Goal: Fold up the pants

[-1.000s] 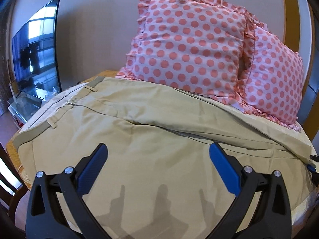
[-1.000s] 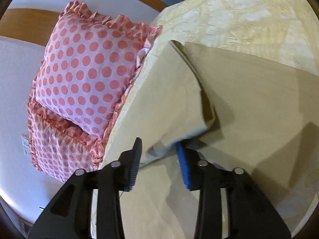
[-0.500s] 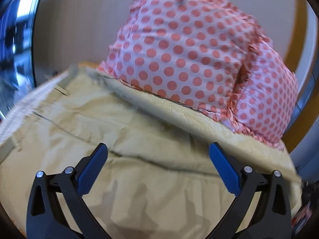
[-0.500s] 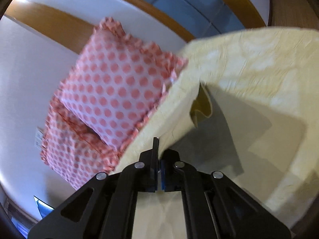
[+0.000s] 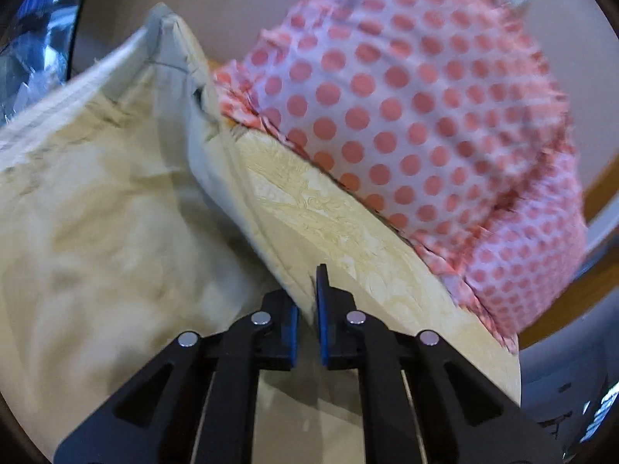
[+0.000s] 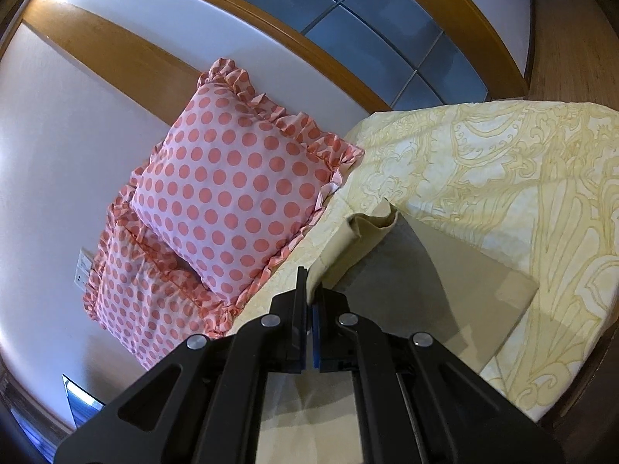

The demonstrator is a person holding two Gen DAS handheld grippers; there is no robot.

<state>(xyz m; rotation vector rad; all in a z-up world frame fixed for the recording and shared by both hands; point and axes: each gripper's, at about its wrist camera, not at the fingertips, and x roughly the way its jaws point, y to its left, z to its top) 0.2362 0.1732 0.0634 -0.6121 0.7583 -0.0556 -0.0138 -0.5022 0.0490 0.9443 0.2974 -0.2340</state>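
Khaki pants [image 5: 96, 232] lie on a bed with a pale yellow patterned cover [image 5: 340, 224]. My left gripper [image 5: 307, 301] is shut on an edge of the pants and lifts it, so the fabric rises to the upper left with the waistband [image 5: 170, 46] raised. My right gripper [image 6: 307, 301] is shut on the pants leg hem [image 6: 363, 232] and holds it above the bed. A flat part of the pants [image 6: 464, 282] lies under it on the cover [image 6: 522, 178].
Two pink polka-dot pillows [image 6: 232, 193] lean against the wall at the head of the bed, also in the left wrist view [image 5: 425, 108]. A television [image 5: 35, 31] stands at the far left. The bed's edge [image 6: 572, 398] drops off at the right.
My left gripper went from wide open above the pants to shut on their edge and lifted it. My right gripper closed on the leg hem and raised it higher.
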